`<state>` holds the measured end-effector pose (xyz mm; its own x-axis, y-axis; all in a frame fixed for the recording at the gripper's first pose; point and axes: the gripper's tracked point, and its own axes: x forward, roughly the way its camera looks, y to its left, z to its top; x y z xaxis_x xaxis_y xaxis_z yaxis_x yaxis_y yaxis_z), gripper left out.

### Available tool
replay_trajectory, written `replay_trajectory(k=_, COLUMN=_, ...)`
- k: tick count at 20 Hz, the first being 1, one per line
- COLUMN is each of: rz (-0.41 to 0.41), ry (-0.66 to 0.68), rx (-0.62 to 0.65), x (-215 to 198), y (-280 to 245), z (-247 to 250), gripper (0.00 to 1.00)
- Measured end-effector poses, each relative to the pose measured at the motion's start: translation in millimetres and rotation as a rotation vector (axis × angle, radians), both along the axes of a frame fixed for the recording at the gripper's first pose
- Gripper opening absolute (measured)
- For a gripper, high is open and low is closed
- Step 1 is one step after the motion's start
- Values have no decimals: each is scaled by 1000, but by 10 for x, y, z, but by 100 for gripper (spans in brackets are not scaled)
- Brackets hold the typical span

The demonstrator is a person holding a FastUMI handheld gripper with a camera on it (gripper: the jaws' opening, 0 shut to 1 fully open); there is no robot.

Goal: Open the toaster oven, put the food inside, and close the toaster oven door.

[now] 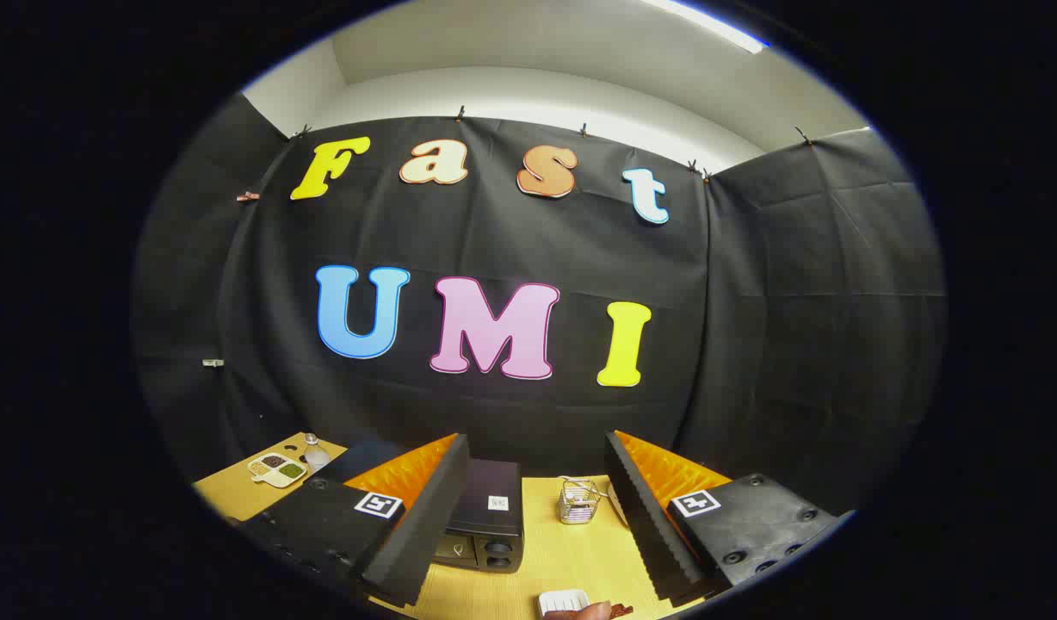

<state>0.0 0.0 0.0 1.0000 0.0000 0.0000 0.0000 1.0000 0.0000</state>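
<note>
From the gripper's camera, the gripper (528,517) is hanging high above the table (571,560), its two fingers (425,517) standing wide apart and gripping nothing. The wooden tabletop is showing in the gap between them.

The toaster oven (487,525) is sitting on the table just beside the left finger, which is covering part of it. Its dark top and a bit of its front with round knobs are showing; I cannot tell from here whether the door is open or shut.

Farther back, between the fingers and nearer the right one, a small wire basket (578,502) is standing upright on the table, with something pale inside that is too small to make out.

Over beyond the left finger, a divided tray (277,469) is resting near the table's far corner, its compartments holding dark and green bits. A small clear bottle (316,451) is standing just beside it.

Closest in, a small white ridged thing (563,600) is lying at the near edge of the table, with what may be food (619,610) touching it, though that is hard to tell.
</note>
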Motion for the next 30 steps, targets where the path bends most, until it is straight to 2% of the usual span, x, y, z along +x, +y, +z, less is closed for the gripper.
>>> replay_trajectory(k=20, rz=-3, ry=13, rx=3, x=22, y=118, z=-57, gripper=97)
replay_trajectory(k=26, rz=52, ry=51, rx=60, x=103, y=772, z=-264, gripper=97)
replay_trajectory(k=30, rz=67, ry=96, rx=94, x=273, y=1240, z=-577, gripper=97)
